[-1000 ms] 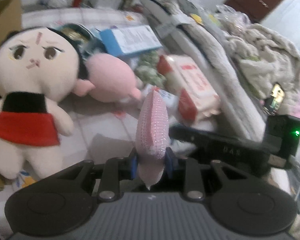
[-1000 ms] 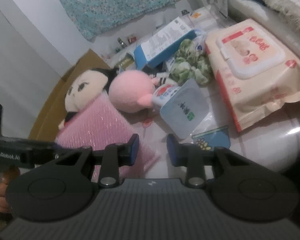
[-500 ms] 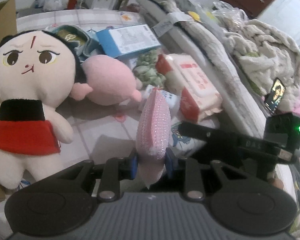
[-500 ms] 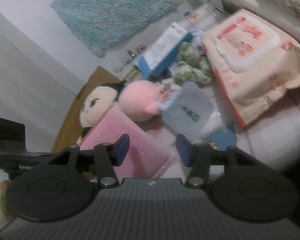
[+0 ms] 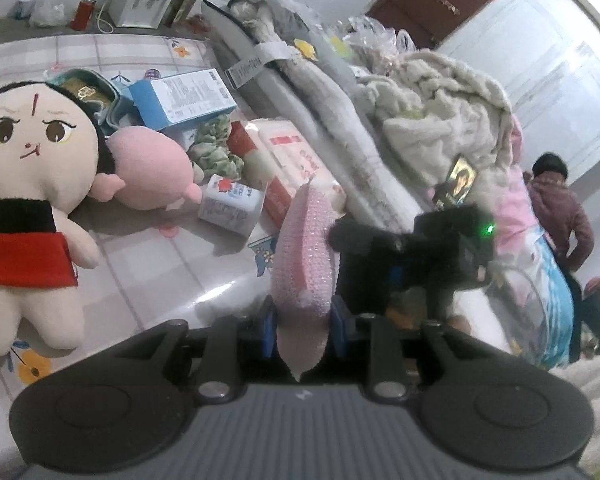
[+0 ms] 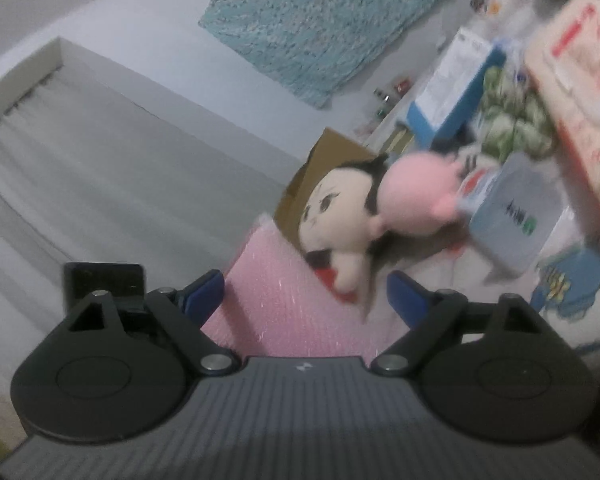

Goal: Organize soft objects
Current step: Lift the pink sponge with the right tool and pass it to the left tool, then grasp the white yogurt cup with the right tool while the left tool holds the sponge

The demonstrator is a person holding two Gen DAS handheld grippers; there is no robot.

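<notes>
A: In the left wrist view our left tongs (image 5: 300, 330) stay clenched on the pink bubble-wrap pouch (image 5: 305, 254), its lower tip hidden behind the tongs' body; the doll (image 5: 28, 200) has slid left, now cut off at the edge.

B: The right view is blurred. Our right tongs (image 6: 306, 296) are opening, wider than before, pads clear of the pouch (image 6: 288, 304), which shows flat and pink between them.

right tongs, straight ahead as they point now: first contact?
Most likely the pink bubble-wrap sheet, which already lies between the opening right tongs without the pads pressing on it. Behind it sits the black-haired plush doll. Depth is blurred, so hedged.
</notes>
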